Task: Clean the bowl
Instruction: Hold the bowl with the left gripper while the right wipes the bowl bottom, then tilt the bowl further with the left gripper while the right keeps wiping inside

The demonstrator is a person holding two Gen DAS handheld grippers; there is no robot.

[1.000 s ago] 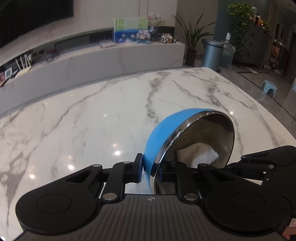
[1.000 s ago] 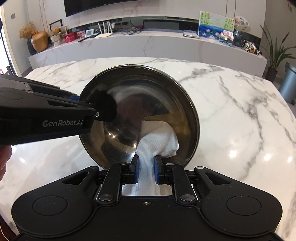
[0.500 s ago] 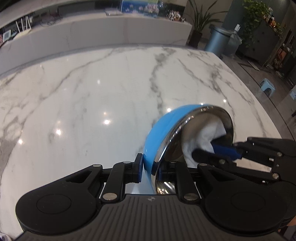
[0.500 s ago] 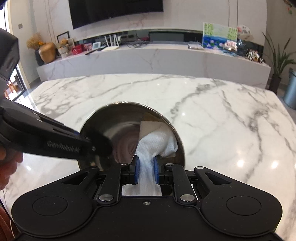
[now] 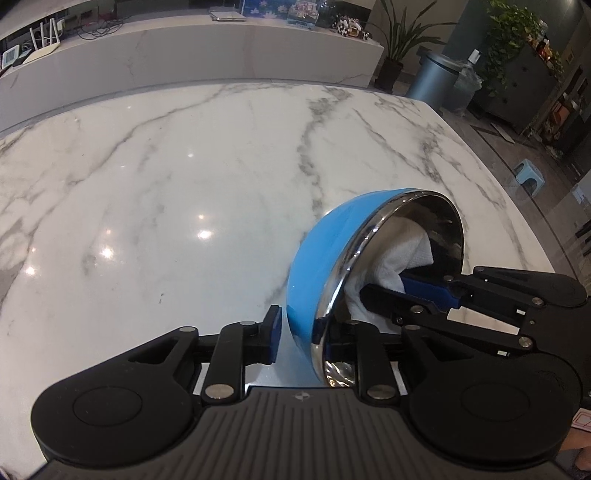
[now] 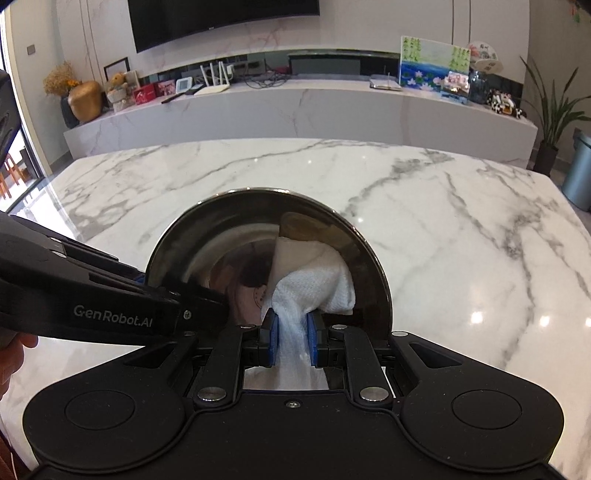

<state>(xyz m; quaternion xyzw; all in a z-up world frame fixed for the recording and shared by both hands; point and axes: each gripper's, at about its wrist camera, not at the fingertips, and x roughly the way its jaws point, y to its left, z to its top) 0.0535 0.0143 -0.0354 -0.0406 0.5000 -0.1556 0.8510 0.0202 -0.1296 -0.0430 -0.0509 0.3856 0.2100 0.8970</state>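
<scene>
The round steel bowl with a blue outside (image 5: 317,251) stands tilted on edge above the near right of the white marble worktop (image 5: 166,177). The left gripper (image 5: 295,328) straddles its rim, jaws opening, left pad clear of the wall. The right gripper (image 6: 291,336) is clamped on a white cloth (image 6: 314,280) pressed inside the bowl.

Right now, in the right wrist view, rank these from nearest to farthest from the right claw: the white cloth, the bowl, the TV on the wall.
1. White cloth: pinched in the right claw.
2. Bowl: just ahead, tilted, around the cloth.
3. TV: far wall, upper left.
</scene>
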